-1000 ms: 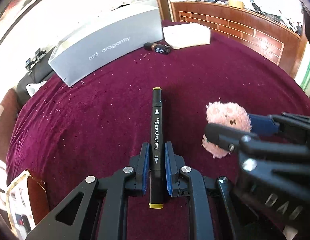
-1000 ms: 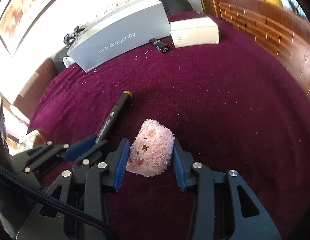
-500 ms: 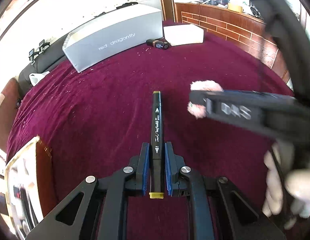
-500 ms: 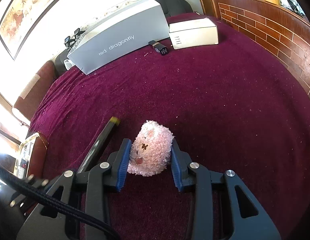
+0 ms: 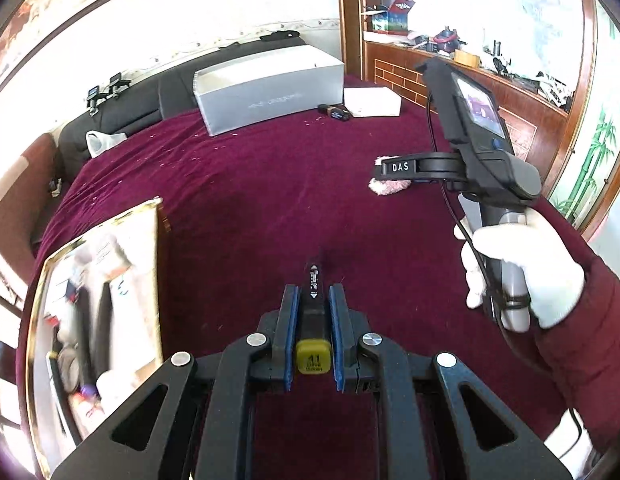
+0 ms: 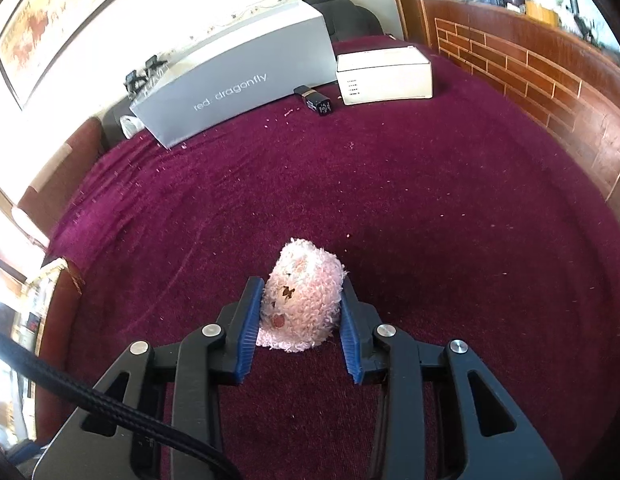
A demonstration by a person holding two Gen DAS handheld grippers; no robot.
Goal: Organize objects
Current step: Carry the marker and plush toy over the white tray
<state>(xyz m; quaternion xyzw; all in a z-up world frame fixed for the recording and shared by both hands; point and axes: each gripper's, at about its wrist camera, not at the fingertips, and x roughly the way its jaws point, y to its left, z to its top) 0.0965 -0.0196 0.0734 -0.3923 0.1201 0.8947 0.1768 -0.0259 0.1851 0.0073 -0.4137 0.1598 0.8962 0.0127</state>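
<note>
Marker (image 5: pixel 313 312) sits clamped lengthwise between the left tool's (image 5: pixel 313 322) blue pads, yellow cap toward the camera, likely so it can be carried off the maroon bed (image 5: pixel 269 184). Right tool (image 6: pixel 299 314), angled downward in a white-gloved hand (image 5: pixel 522 276), brackets the pink plush toy (image 6: pixel 303 300), pads pressing its fluffy sides.

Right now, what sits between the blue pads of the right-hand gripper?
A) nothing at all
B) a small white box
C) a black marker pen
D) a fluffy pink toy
D: in the right wrist view the fluffy pink toy sits on the maroon cloth between the right gripper's blue pads, while the black marker is clamped in the left gripper.
</note>
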